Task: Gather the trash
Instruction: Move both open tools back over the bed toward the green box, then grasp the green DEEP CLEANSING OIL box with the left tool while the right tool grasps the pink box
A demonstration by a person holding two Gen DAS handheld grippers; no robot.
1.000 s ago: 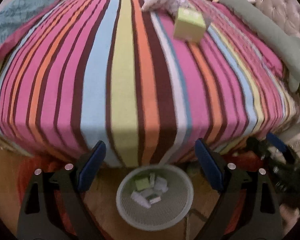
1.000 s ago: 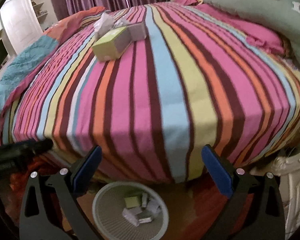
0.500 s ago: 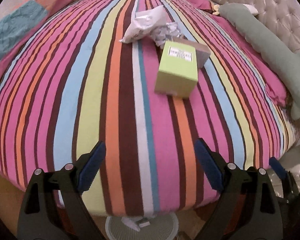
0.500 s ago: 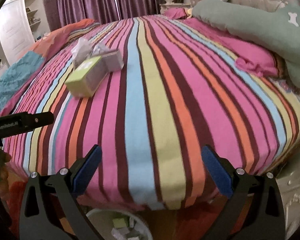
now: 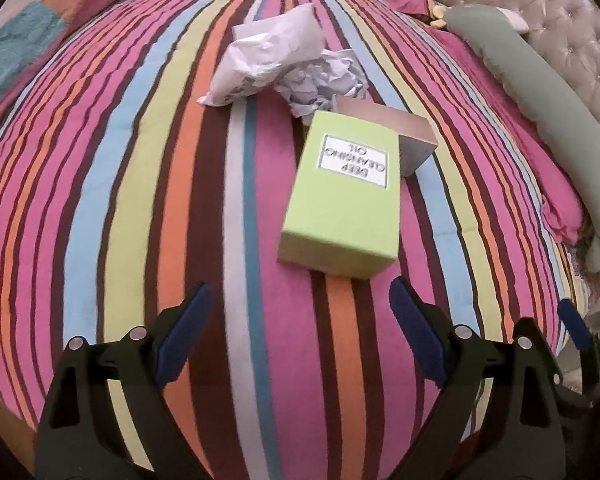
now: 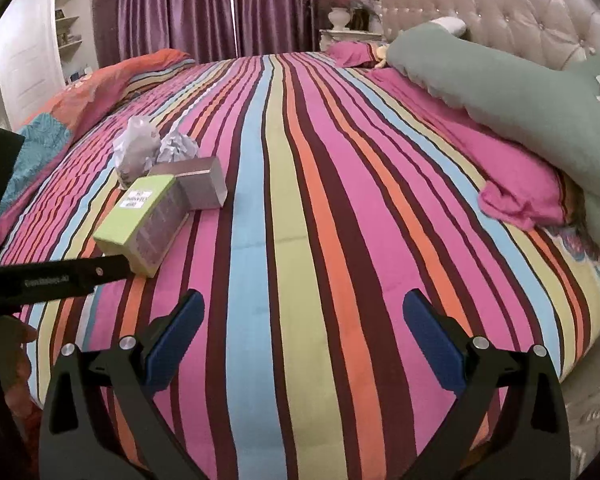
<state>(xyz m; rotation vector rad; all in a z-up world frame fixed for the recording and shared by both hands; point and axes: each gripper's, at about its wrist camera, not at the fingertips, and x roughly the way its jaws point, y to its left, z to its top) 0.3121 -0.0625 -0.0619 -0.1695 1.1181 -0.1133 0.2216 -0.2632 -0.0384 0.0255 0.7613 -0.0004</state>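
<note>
Trash: four pieces bunched together on the striped bedspread [image 5: 140,200], toward the left half of the bed as seen from the right wrist camera. Nearest, a lime-green box [image 5: 342,196] lying flat, long and rectangular, with a white label reading "DEEP CLEANSING OIL" facing up; edges crisp, not crushed. Touching its far corner, a smaller grey-brown box [image 5: 404,136], dull metallic in tone, also intact, partly hidden behind the green one in the left view. Just beyond, a crumpled ball of pale paper [image 5: 324,80], heavily creased, touching the grey-brown box. Beside that, a wrinkled whitish plastic bag [image 5: 268,60], limp and folded over itself, lying against the paper ball.

Left gripper [image 5: 298,336] just short of the green box, hovering over the bedspread, blue-padded fingers [image 5: 182,332] spread wide apart, nothing between them. Right gripper [image 6: 302,338] over the middle stripes, well apart from the trash, likewise spread wide and empty; trash off to its left in that view, green box [image 6: 138,216] closest, then the grey-brown box [image 6: 198,180], paper ball [image 6: 178,146] and bag [image 6: 134,146] behind.

Along the right edge of the bed, a long green pillow [image 6: 512,92] on a pink pillow [image 6: 508,176], against a tufted headboard [image 6: 500,4]. Purple curtains [image 6: 204,4] behind the bed.
</note>
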